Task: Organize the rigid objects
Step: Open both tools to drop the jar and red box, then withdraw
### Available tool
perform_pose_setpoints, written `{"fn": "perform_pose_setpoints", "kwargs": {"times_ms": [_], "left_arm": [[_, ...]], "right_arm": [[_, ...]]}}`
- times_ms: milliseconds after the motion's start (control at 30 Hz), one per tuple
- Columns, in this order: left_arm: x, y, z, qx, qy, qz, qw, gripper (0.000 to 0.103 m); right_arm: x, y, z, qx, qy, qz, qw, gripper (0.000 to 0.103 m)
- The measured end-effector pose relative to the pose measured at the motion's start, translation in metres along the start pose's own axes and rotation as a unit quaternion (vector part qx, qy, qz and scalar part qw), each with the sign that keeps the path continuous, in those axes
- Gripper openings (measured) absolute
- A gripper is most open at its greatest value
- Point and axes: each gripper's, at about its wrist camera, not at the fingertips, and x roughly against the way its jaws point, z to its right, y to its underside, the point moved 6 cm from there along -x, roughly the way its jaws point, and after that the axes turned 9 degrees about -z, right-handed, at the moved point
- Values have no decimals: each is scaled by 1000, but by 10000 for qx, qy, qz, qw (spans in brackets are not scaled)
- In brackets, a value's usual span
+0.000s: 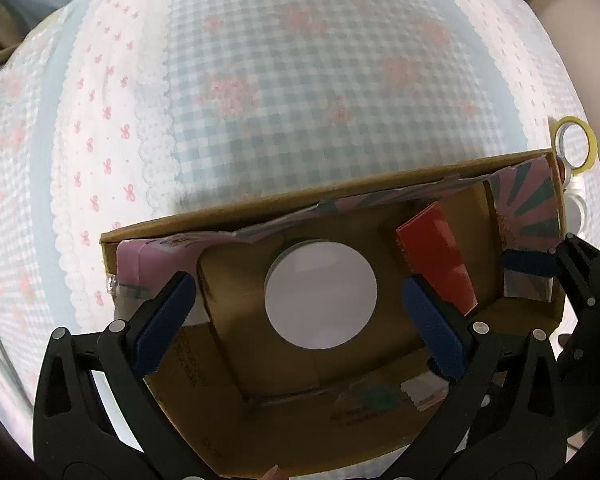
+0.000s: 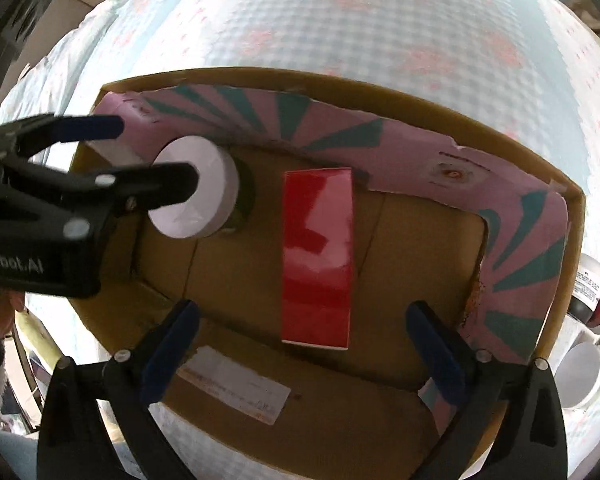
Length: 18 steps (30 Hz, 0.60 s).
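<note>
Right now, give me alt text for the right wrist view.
The open right gripper hovers over a cardboard box holding a red box and a white round container, which the open left gripper straddles.

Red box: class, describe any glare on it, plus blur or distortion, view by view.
Right wrist view: pale glare patches streak the glossy red box; fisheye bulges the tablecloth. Left wrist view: the tablecloth's far part is soft; the white round lid looks washed out.

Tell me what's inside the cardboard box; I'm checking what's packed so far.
Inside the cardboard box: a white-lidded round jar and a red box. The floor beneath them is covered.
</note>
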Motion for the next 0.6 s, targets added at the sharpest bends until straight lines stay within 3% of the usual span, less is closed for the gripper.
{"fn": "perform_pose_setpoints", "kwargs": {"times_ms": [300,600], "left_arm": [[24,21,-2,-59,-145,176,9997,103],[81,50,-6,-20,-282,613,9977,103]], "right_arm": [[23,8,1,-59,29,296,9995,103],[73,30,-17,159,455,648,9967,103]]}}
